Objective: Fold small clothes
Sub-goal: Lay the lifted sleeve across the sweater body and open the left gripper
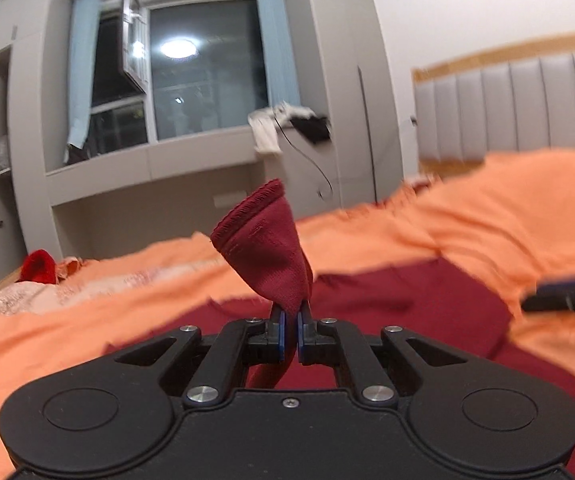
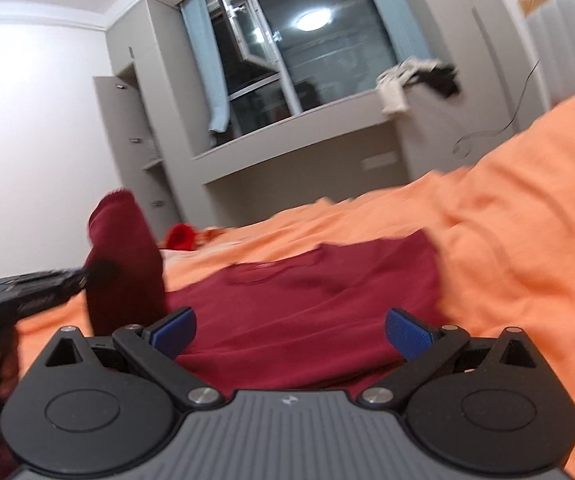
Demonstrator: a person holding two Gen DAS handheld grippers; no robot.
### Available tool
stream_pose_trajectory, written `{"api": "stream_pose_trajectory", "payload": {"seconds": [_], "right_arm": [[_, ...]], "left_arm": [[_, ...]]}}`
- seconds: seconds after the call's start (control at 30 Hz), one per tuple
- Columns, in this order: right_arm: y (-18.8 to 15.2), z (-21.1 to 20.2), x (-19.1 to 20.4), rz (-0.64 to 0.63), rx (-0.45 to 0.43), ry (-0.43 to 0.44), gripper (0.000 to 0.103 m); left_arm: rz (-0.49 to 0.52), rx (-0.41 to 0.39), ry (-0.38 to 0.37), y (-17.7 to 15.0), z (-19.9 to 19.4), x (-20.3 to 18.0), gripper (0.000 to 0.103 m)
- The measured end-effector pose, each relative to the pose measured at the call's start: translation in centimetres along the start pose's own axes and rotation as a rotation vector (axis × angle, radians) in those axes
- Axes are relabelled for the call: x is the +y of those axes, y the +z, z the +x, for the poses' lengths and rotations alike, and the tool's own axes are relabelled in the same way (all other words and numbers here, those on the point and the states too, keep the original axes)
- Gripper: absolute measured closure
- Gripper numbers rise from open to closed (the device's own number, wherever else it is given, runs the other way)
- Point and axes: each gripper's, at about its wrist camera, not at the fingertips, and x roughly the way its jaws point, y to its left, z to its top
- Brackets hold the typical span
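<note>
1. The left gripper (image 1: 290, 322) has its fingers squeezed tight on a sleeve (image 1: 265, 248) of the dark red shirt (image 2: 307, 312). The sleeve sticks up above the fingers.
2. The right gripper (image 2: 290, 334) hangs low over the shirt with its fingers wide apart. It holds nothing.
3. The shirt lies flat on the orange bed cover (image 2: 527, 240), right in front of both grippers.
4. It looks like the sleeve fold is under way. Next, the sleeve likely needs to be laid across the shirt and let go.
5. Far back is a dark window (image 1: 203, 72).
</note>
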Motion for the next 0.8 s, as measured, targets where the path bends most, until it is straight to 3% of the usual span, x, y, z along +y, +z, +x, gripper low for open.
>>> {"api": "stream_pose_trajectory", "payload": {"seconds": [0.37, 0.57, 0.8], "right_arm": [[-0.3, 0.2, -1.1, 0.016, 0.004, -0.039, 0.000], [-0.5, 0.2, -0.6, -0.014, 0.009, -0.023, 0.000], [-0.4, 0.4, -0.8, -0.013, 0.020, -0.014, 0.000]], "left_arm": [[0.116, 0.090, -0.112, -3.8, -0.5, -3.3, 0.096], [0.103, 0.132, -0.189, -4.6, -0.1, -2.8, 0.088], [0.174, 0.183, -0.303, -5.1, -0.4, -3.1, 0.069]]}}
